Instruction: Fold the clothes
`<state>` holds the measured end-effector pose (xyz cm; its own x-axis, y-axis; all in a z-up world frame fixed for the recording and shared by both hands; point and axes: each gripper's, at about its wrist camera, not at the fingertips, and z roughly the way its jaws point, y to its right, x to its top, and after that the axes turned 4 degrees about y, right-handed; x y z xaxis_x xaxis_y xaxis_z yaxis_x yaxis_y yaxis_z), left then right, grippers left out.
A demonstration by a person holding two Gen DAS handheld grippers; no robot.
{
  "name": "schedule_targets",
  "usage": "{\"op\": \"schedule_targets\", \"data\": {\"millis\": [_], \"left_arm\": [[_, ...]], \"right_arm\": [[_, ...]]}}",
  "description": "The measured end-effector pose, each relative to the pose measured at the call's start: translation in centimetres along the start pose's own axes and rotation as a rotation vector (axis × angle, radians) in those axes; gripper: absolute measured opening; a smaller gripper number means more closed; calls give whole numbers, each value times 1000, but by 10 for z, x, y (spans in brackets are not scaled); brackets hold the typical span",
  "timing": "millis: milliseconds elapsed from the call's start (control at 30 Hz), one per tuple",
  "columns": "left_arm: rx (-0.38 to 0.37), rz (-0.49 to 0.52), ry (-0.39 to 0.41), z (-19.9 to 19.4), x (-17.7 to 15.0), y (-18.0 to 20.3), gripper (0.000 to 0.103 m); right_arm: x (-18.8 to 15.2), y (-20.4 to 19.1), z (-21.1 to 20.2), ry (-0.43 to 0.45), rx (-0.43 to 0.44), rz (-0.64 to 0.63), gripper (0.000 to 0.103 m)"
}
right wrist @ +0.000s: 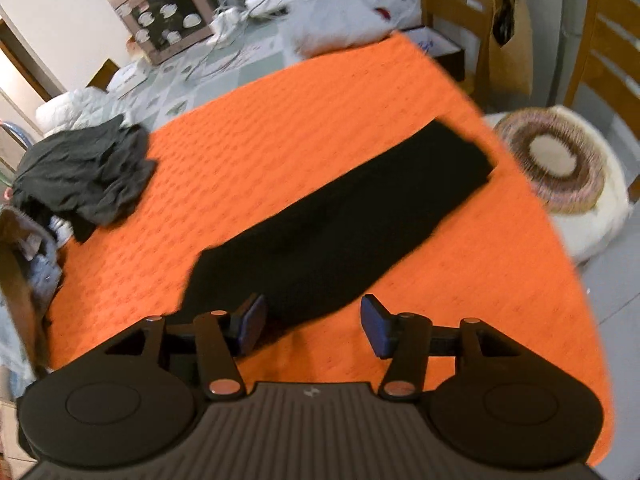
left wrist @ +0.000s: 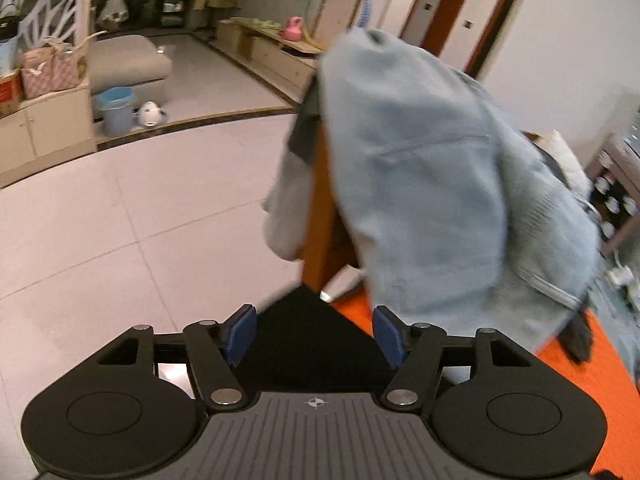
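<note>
From the left wrist, the left tool (left wrist: 315,332) stands wide and empty over a corner of the black garment (left wrist: 308,312), with a pale blue garment (left wrist: 432,184) draped over a wooden chair back ahead.

From the right wrist, the right tool (right wrist: 312,330) is wide too, holding nothing, above the black garment (right wrist: 340,224), folded into a long flat strip lying diagonally on the orange cloth (right wrist: 280,128) covering the bench. A crumpled dark garment (right wrist: 84,172) sits at the cloth's far left edge.
</note>
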<state>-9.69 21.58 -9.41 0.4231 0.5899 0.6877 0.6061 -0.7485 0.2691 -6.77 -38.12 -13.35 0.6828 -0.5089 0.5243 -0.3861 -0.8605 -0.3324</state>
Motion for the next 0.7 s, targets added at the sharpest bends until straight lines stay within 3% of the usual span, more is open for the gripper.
{"op": "schedule_targets", "data": {"millis": [367, 567, 700], "left_arm": [[-42, 8, -92, -23, -80, 100, 68], [-151, 16, -181, -28, -120, 148, 70], [-224, 45, -249, -32, -140, 176, 70]], "right_arm": [[82, 96, 25, -18, 70, -135, 59], [120, 117, 62, -44, 126, -272, 59], [127, 117, 85, -79, 173, -323, 59]]}}
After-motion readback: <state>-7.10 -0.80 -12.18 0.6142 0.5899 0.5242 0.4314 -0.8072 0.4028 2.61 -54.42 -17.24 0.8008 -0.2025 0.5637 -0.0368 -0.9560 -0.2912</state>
